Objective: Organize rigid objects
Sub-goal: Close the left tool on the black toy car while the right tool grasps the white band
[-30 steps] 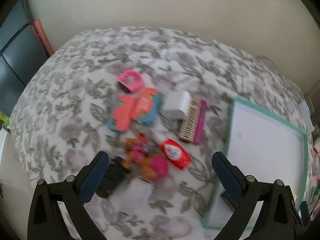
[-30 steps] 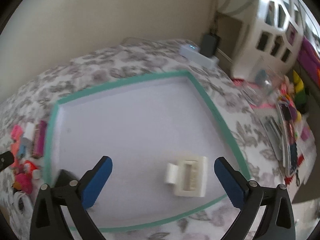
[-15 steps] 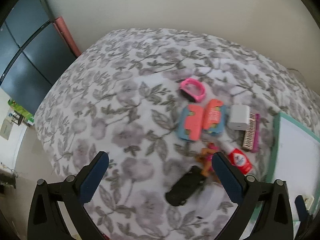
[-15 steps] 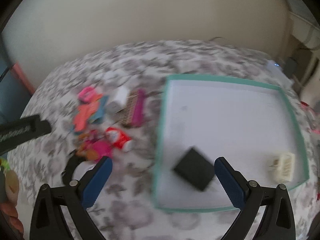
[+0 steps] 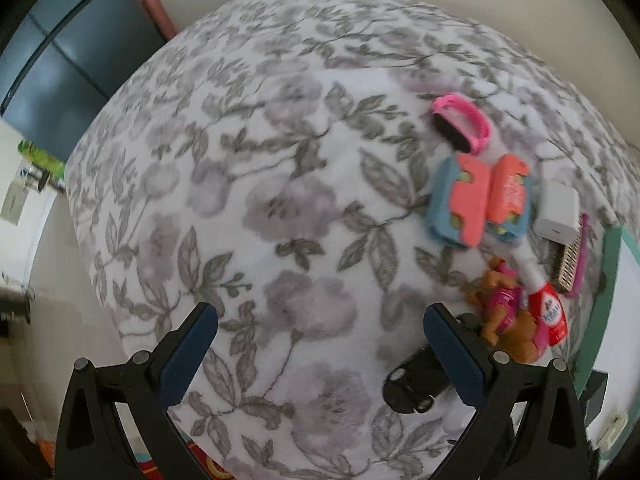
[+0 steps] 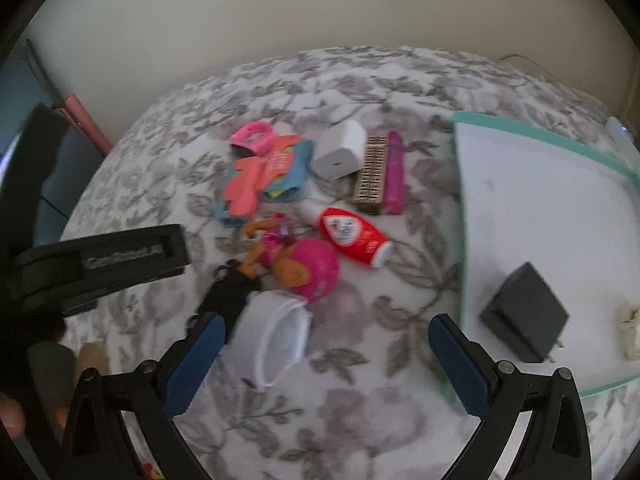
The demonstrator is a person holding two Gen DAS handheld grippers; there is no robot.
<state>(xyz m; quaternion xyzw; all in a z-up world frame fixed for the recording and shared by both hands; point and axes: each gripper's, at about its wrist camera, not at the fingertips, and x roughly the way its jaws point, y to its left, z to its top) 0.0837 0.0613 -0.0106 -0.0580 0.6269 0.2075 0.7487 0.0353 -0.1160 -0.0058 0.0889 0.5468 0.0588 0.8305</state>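
A pile of small items lies on the floral bedspread [image 6: 360, 400]: a pink band [image 6: 250, 138], a coral-and-blue toy [image 6: 264, 176], a white charger [image 6: 340, 150], a brush [image 6: 380, 174], a red bottle [image 6: 352, 240], a pink dog toy [image 6: 312, 272], a black item [image 6: 228, 292] and a white container [image 6: 276, 340]. My right gripper [image 6: 324, 344] is open, with the white container lying between its fingers. A black adapter [image 6: 524, 316] and a cream piece [image 6: 630, 330] lie in the teal-rimmed tray [image 6: 460, 200]. My left gripper [image 5: 320, 332] is open over bare bedspread, left of the dog toy [image 5: 508, 312] and red bottle [image 5: 548, 308].
The left gripper's body [image 6: 100, 264] shows at the left of the right wrist view. A dark cabinet [image 5: 60, 72] and a pink roll [image 5: 148, 4] stand beyond the bed's far left edge. A beige wall runs behind the bed.
My right gripper has swung left from above the tray to above the pile. The left wrist view has also swung left, so the pile now sits at its right edge.
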